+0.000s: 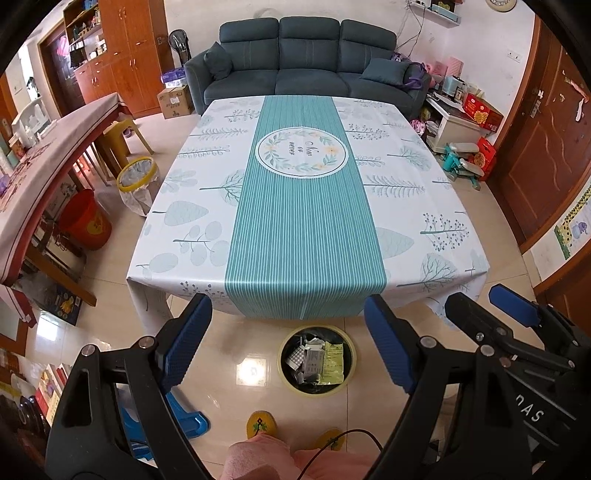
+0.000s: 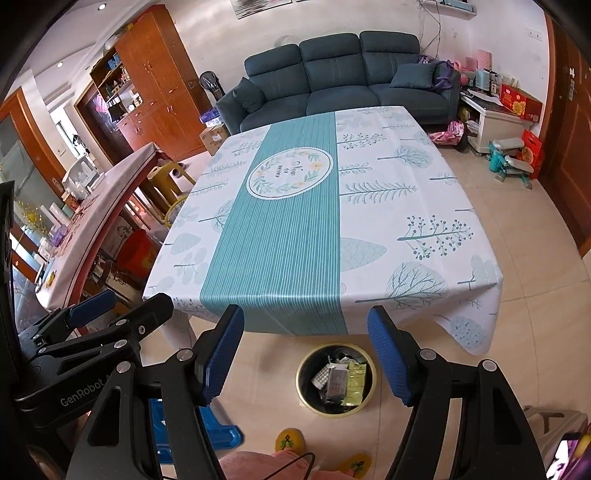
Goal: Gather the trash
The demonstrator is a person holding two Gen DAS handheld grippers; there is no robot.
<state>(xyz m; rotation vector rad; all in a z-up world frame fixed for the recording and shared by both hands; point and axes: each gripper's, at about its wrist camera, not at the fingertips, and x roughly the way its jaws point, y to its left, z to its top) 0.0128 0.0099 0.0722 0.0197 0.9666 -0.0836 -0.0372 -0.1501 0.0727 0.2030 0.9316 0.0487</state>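
Hovering over the floor, we see both tongs spread and holding nothing: left gripper, right gripper. The bin sits at six o'clock below the table, stuffed with what look like wrappers.

I see a living room with a glossy beige tile floor. A table under a white and teal leaf-print cloth fills the middle. Behind it, a dark teal sofa stands against a pale wall. Orange wood cabinets line the left side; a brown door is at right. Daylight glares off the floor.
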